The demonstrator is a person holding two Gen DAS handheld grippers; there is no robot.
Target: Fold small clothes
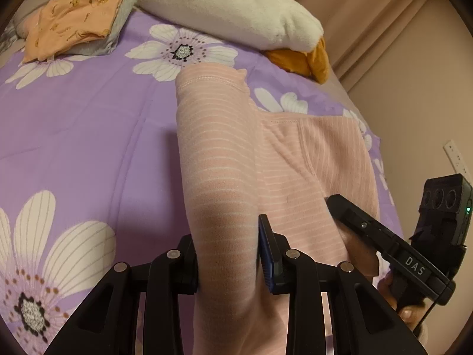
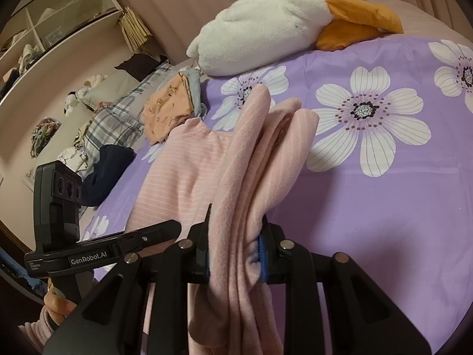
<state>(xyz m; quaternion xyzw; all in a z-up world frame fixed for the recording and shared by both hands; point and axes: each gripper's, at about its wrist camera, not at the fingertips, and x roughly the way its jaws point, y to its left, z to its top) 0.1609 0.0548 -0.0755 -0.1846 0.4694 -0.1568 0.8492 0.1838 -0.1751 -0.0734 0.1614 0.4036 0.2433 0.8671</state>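
A pink garment with thin white stripes (image 1: 224,153) lies over the purple flowered bedspread (image 1: 88,124). My left gripper (image 1: 227,254) is shut on one edge of it and lifts a long fold toward the camera. My right gripper (image 2: 236,251) is shut on another bunched edge of the same pink garment (image 2: 254,159), which drapes over the jaws. The right gripper also shows in the left wrist view (image 1: 384,236) at the lower right, close beside the garment. The left gripper shows in the right wrist view (image 2: 112,248) at the lower left.
A folded orange printed garment on a grey one (image 1: 74,20) lies at the bed's far left, also in the right wrist view (image 2: 168,106). A white plush goose with orange feet (image 1: 236,9) lies along the far edge. Plaid bedding, a dark garment (image 2: 109,171) and shelves (image 2: 59,23) are beyond.
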